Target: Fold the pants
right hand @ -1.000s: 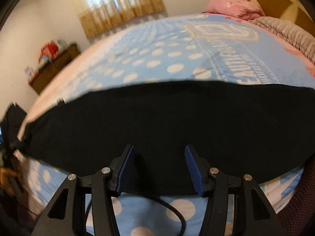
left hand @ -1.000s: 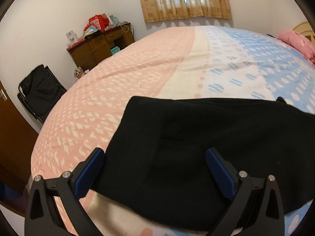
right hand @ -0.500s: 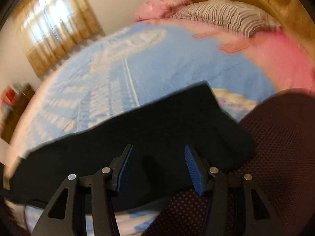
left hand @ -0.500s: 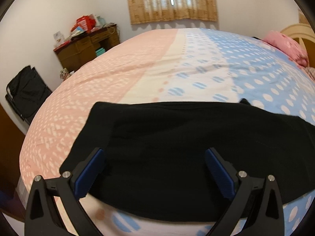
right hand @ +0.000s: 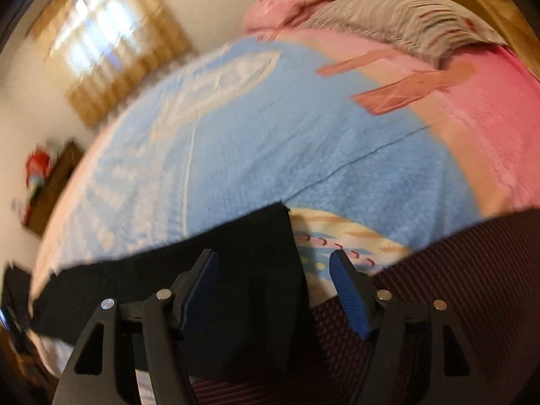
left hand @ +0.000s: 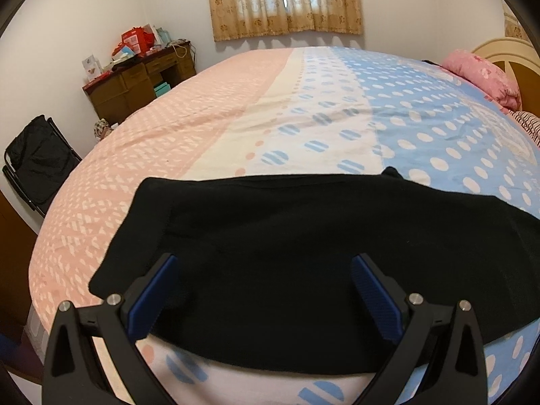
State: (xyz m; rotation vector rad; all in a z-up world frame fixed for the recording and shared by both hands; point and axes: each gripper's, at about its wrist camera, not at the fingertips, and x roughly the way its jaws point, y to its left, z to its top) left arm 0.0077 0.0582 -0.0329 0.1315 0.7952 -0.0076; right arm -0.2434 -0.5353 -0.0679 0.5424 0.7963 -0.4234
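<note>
Black pants (left hand: 287, 246) lie flat along the near edge of the bed (left hand: 236, 125), stretched left to right. My left gripper (left hand: 263, 293) hovers wide open above their left end, its blue pads apart and touching nothing. In the blurred right wrist view the pants' right end (right hand: 236, 270) stops in a straight edge. My right gripper (right hand: 273, 287) hangs over that end with its jaws opening; the cloth edge shows below the gap, not pressed by either pad.
A dark red dotted cloth (right hand: 455, 287) fills the near right of the right wrist view. Striped and pink pillows (right hand: 388, 20) lie by the headboard. A wooden desk (left hand: 135, 84) and a black folding chair (left hand: 33, 165) stand left of the bed.
My right gripper swept right along the pants to their right end and its jaws spread wider. The left gripper drifted slightly right over the pants' left end, still open.
</note>
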